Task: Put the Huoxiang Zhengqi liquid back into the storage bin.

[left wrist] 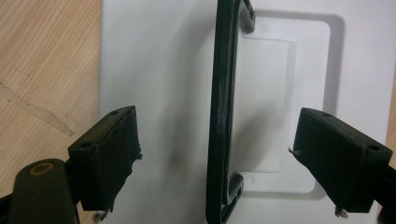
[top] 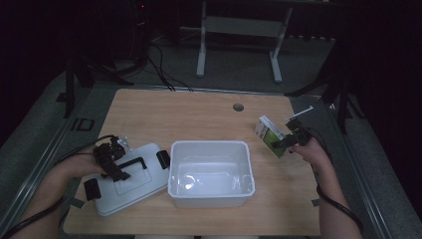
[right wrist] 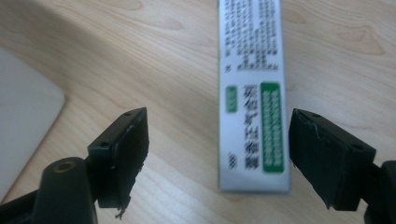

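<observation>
My left gripper (left wrist: 215,154) hangs open over the white lid (top: 130,179), its fingers on both sides of the black handle (left wrist: 223,112). Beside it sits the white tub (top: 211,173). Farther right, my right gripper (right wrist: 217,154) spreads open around the green-and-white box (right wrist: 252,93) on the surface (top: 199,114), not squeezing it.

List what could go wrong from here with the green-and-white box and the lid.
1. The right gripper stands open around the box, which sits close to one jaw and clear of the other; closing now may push it sideways or give an off-centre grip.
2. The left gripper straddles the black handle of the white lid without pressing it; a lift by that thin handle could let the lid swing against the white bin.
</observation>
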